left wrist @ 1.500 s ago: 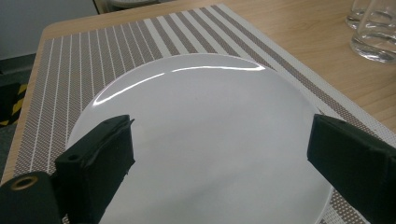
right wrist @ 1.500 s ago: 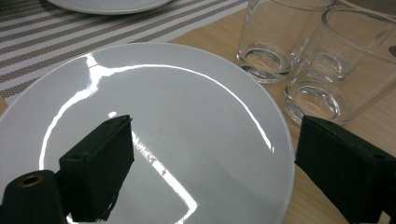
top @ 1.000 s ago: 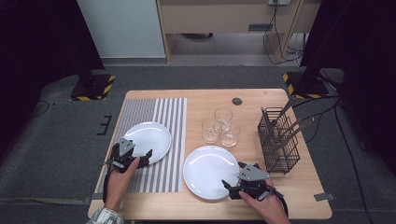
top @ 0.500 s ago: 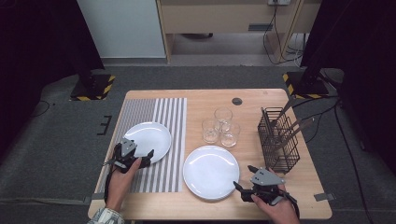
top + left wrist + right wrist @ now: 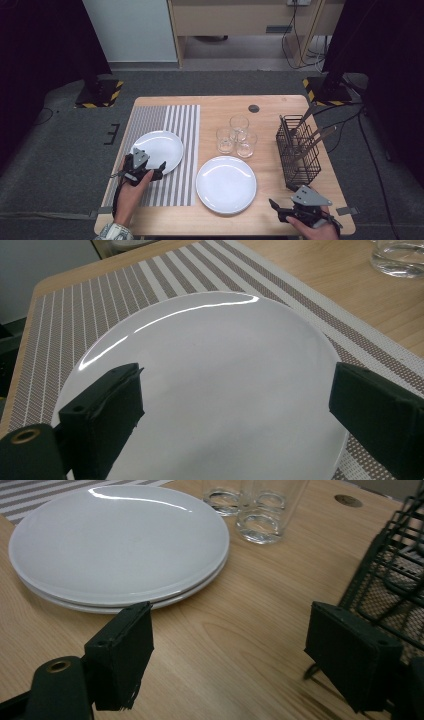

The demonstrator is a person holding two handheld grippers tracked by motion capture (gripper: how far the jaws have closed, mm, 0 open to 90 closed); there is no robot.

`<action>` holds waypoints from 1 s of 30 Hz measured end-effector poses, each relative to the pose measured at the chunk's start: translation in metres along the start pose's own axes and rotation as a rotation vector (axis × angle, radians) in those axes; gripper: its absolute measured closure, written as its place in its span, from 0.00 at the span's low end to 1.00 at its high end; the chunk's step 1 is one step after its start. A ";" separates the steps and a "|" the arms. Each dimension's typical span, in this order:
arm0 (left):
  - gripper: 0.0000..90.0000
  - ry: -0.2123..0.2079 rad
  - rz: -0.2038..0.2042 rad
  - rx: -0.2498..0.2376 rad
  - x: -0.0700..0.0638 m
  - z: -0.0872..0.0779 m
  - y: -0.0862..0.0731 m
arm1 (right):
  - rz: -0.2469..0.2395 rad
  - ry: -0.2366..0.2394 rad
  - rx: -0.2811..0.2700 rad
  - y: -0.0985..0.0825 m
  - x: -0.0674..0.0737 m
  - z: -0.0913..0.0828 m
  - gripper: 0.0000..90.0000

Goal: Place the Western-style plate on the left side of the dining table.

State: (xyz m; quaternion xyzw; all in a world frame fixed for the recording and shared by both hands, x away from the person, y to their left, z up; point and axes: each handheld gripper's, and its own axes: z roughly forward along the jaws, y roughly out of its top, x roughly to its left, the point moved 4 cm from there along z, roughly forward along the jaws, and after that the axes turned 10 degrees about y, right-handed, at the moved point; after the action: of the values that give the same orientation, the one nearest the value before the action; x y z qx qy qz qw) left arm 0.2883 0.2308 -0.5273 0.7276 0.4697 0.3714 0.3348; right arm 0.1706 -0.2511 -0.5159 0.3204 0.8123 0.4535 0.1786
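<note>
now the right gripper (image 5: 282,209) has slid from the stacked plates (image 5: 226,184) at lower centre to the lower right corner of the surface (image 5: 280,107), its fingers closing slightly but wide and empty. the plates lie well left of them. the left gripper (image 5: 156,169), open too, hovers over the plate on the striped mat (image 5: 161,148) at lower left.

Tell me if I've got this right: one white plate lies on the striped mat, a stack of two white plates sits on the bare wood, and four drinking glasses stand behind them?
Nearly. There are three drinking glasses, not four, as the high view shows. The rest holds: one white plate lies on the striped mat, and the stack of two plates sits on bare wood.
</note>
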 end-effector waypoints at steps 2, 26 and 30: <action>0.08 0.009 -0.007 -0.003 0.002 0.000 0.000 | 0.019 -0.014 -0.011 -0.003 -0.005 -0.009 0.21; 0.08 0.015 -0.033 -0.011 0.004 0.000 -0.002 | 0.177 -0.237 -0.139 -0.012 -0.067 -0.079 0.41; 0.08 0.016 -0.030 -0.011 0.004 0.000 -0.003 | 0.202 -0.246 -0.160 -0.009 -0.075 -0.088 0.48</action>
State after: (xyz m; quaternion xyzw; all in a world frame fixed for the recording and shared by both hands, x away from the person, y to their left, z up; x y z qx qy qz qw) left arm 0.2884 0.2354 -0.5285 0.7155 0.4812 0.3747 0.3407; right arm 0.1714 -0.3608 -0.4778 0.4381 0.7094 0.4897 0.2551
